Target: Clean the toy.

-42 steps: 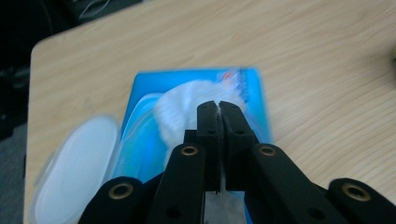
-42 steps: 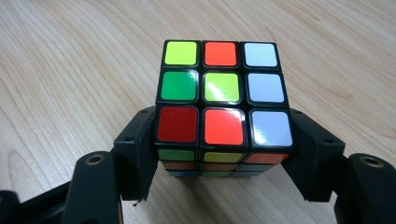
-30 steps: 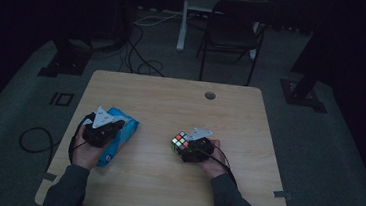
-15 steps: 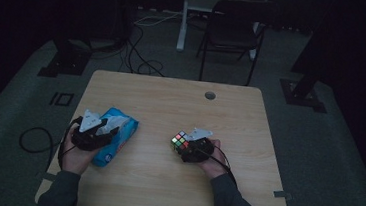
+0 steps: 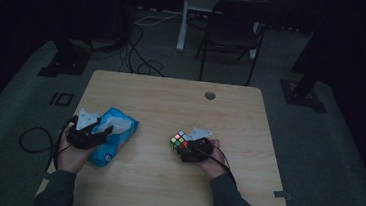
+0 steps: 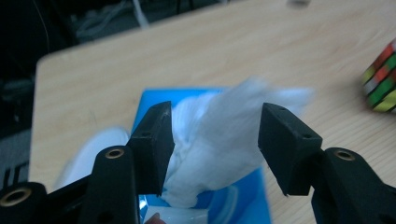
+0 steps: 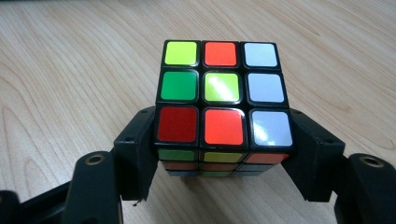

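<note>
So nearest the person's edge of the bench you've got both forearms coming in, each hand with a hand-held gripper. Left hand-held gripper sits close to the left edge of the bench, right over a blue tissue pack. Its jaws have just been opening, and in the left gripper view they stand apart with the white tissue puffing up between them; the left jaw looks to be brushing the tissue, the right one is clear of it, so it's released. The pack is soft, crinkly plastic, lying flat, with that fluffy tuft sticking out of its slot. Right hand-held gripper is a bit right of the middle, clenched on a Rubik's cube. Black jaws press both sides of its lower layers, and the cube seems to rest on the wood. It's hard glossy plastic, scrambled, with red, orange, white, green and yellow stickers on top. Loads of bare light woodgrain between the two and beyond them, all the way to the far edge, where there's a small round cable hole. Past the bench it's dark floor with loose cables and a black chair.
</note>
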`<state>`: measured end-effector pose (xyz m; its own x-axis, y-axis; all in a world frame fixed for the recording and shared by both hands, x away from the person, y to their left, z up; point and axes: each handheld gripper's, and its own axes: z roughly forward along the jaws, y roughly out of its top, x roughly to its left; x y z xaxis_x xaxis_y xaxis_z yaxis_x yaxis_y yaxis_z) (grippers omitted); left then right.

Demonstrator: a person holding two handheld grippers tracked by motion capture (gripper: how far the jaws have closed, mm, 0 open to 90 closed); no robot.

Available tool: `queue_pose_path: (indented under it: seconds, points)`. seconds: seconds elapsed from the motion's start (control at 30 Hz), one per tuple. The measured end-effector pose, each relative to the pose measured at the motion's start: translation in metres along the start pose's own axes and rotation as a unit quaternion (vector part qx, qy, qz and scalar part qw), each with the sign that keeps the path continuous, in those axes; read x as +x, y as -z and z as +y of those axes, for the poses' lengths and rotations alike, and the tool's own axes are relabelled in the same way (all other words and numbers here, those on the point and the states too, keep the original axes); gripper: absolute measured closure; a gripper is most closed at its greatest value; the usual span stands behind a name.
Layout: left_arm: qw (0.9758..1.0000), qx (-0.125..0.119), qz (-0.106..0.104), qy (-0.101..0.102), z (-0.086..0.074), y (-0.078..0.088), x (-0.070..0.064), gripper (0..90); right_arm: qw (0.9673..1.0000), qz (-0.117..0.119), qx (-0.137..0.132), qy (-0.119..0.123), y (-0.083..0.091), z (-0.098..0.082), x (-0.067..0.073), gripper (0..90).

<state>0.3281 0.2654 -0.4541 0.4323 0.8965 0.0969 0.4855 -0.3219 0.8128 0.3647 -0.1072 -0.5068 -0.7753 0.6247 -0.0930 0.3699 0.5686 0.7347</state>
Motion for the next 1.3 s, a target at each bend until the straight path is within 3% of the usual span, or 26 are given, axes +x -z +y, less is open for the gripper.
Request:
queue_pose_path:
  seconds: [0.07,0.2,0.37,0.53,0.63,0.73,0.83,0.93,1.0,1.1,1.17,1.3]
  points:
    - [0.9998,0.016,-0.011,0.004,-0.006,-0.011,0.001,42.4,1.0000,0.000,-0.001,-0.001,0.000,0.000,0.000,34.3]
    - [0.9996,0.016,-0.023,0.004,-0.017,-0.014,0.001,40.6,1.0000,-0.001,-0.001,-0.004,0.001,-0.001,-0.002,34.3]
    - [0.9992,0.038,-0.013,0.007,-0.021,-0.018,0.006,38.6,1.0000,0.001,-0.002,-0.002,0.001,0.000,0.000,34.3]
    - [0.9982,0.048,-0.021,0.029,-0.019,-0.022,0.008,52.9,1.0000,0.004,-0.001,0.001,0.000,0.001,0.001,34.3]
    - [0.9971,0.042,-0.043,0.046,-0.019,-0.021,0.012,60.5,1.0000,0.004,-0.001,0.000,-0.001,0.001,0.001,34.3]
    - [0.9939,0.027,-0.073,0.078,-0.021,-0.019,0.020,62.9,1.0000,0.004,-0.002,-0.001,0.000,0.001,0.000,34.3]
    - [0.9911,0.012,-0.087,0.100,-0.023,-0.016,0.026,64.3,1.0000,0.005,-0.003,-0.003,0.001,0.001,-0.001,34.3]
    - [0.9954,0.015,-0.060,0.074,-0.022,-0.016,0.021,74.4,1.0000,0.006,-0.003,-0.004,0.001,0.001,-0.001,34.3]
    - [0.9964,0.016,-0.049,0.068,-0.020,-0.016,0.019,80.2,1.0000,0.006,-0.002,-0.003,0.000,0.001,0.000,34.3]
    - [0.9970,0.011,-0.040,0.065,-0.017,-0.017,0.015,86.6,1.0000,0.004,0.000,0.001,0.000,0.001,0.000,34.3]
    - [0.9963,0.001,-0.048,0.071,-0.015,-0.016,0.014,87.5,1.0000,0.003,0.000,0.002,0.001,0.001,0.001,34.3]
    - [0.9971,-0.012,-0.045,0.060,-0.011,-0.012,0.010,88.0,1.0000,0.000,-0.002,0.006,0.001,0.002,0.001,34.3]
